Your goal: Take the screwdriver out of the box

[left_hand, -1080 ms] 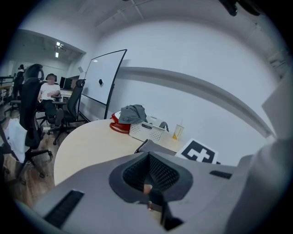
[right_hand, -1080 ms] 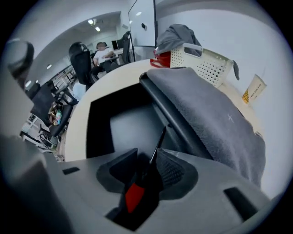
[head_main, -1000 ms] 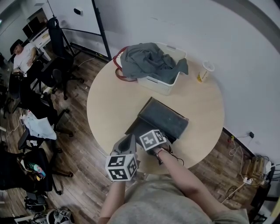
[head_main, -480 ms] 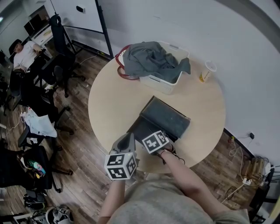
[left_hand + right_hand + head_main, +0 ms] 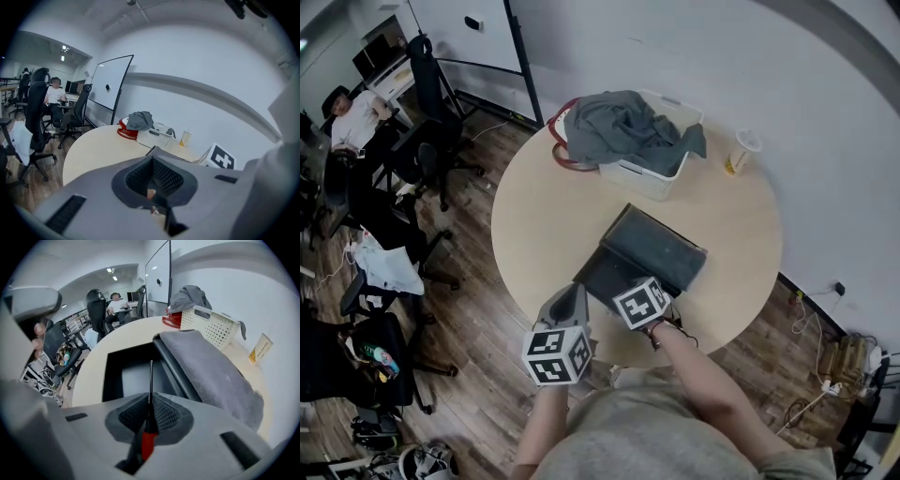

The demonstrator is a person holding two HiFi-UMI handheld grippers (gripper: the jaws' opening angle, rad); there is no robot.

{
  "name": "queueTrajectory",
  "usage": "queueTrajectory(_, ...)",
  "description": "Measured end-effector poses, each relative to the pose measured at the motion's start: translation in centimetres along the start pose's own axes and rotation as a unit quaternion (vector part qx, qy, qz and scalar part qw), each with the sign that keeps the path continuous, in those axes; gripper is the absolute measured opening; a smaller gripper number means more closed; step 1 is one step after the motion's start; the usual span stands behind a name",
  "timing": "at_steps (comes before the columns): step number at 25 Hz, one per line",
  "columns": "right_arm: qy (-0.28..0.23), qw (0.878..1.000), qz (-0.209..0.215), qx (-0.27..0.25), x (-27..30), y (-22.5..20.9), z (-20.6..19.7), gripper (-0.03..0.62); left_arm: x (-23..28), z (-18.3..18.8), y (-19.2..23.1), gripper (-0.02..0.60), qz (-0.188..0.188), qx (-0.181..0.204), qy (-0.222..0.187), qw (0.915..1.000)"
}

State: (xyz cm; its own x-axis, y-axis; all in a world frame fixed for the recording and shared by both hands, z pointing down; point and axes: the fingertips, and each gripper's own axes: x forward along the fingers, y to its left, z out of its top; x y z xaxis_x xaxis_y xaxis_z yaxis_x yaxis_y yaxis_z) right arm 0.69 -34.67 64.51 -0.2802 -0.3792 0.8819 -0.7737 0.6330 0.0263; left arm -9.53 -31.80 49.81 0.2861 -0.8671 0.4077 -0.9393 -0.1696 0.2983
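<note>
Right gripper [image 5: 150,405]: fingers [image 5: 165,414], spread one second ago, now pinching screwdriver [image 5: 150,376]; raised over box [image 5: 111,377]. Extraction nearly done. Left gripper [image 5: 153,180]: fingers pressed together, idle.

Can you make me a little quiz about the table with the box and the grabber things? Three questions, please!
1. Pick one: what is the right gripper holding?
A. a spoon
B. a screwdriver with a red handle
C. a paper cup

2. True or false: the box on the table is closed.

3. Fill in the gap: the grey cloth is lying in a white ____.

Key
1. B
2. False, the box is open.
3. basket
</note>
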Motion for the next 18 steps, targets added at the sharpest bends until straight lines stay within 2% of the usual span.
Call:
queueTrajectory(10, -0.123, 0.992, -0.007, 0.015, -6.0, 0.6, 2.7, 0.021, -3.1, -0.7, -0.7, 0.002, -0.005, 0.011, -0.001, 0.9999)
queueTrajectory(18, -0.213, 0.975, -0.018, 0.06, -11.9, 2.5, 2.0, 0.021, -6.6, -2.5, -2.0, 0.002, -0.029, 0.031, 0.004, 0.9991)
